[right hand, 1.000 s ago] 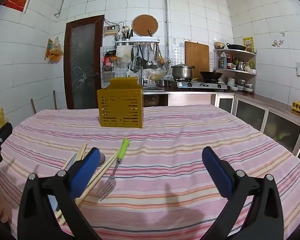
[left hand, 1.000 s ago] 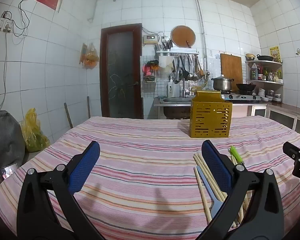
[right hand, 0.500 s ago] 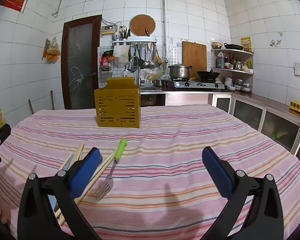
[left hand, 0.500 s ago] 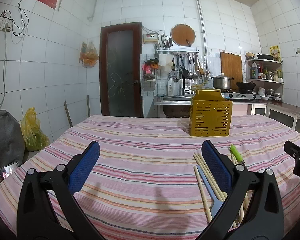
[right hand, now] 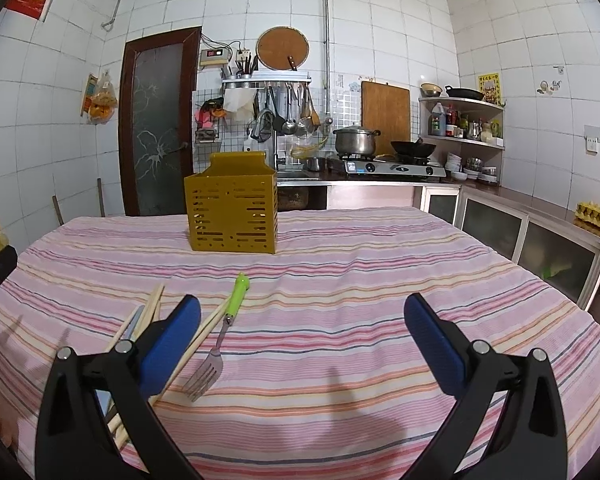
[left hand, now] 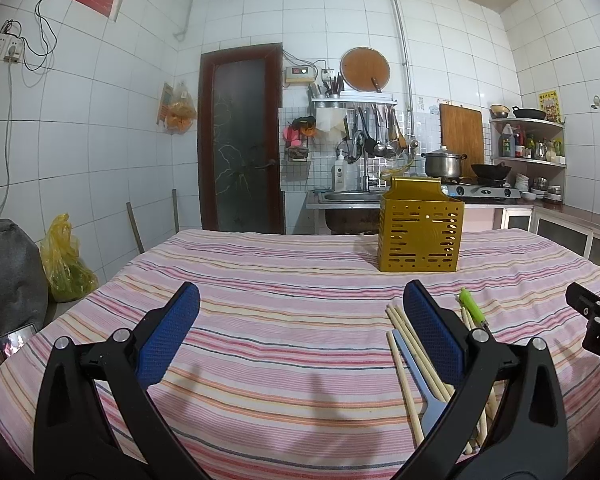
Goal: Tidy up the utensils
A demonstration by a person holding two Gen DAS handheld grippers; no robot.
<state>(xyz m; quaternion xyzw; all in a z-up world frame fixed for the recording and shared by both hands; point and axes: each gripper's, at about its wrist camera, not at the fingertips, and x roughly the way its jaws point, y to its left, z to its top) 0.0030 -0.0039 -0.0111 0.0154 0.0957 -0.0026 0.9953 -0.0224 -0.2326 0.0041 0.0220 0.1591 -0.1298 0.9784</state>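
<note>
Standing upright mid-surface, the yellow caddy (right hand: 231,204) shows no contents from here; chopsticks (left hand: 408,344), a blue-handled utensil (left hand: 414,364) and a green-handled fork (right hand: 224,328) lie loose nearer; left tongs (left hand: 300,320) and right tongs (right hand: 302,322) gape wide, holding nothing; striped surface (right hand: 380,300) lies bare rightward.

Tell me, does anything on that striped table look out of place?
Yes: the utensils lie loose on the cloth instead of in the yellow holder. The green-handled fork, chopsticks and a blue utensil sit in a crossed, untidy heap.
</note>
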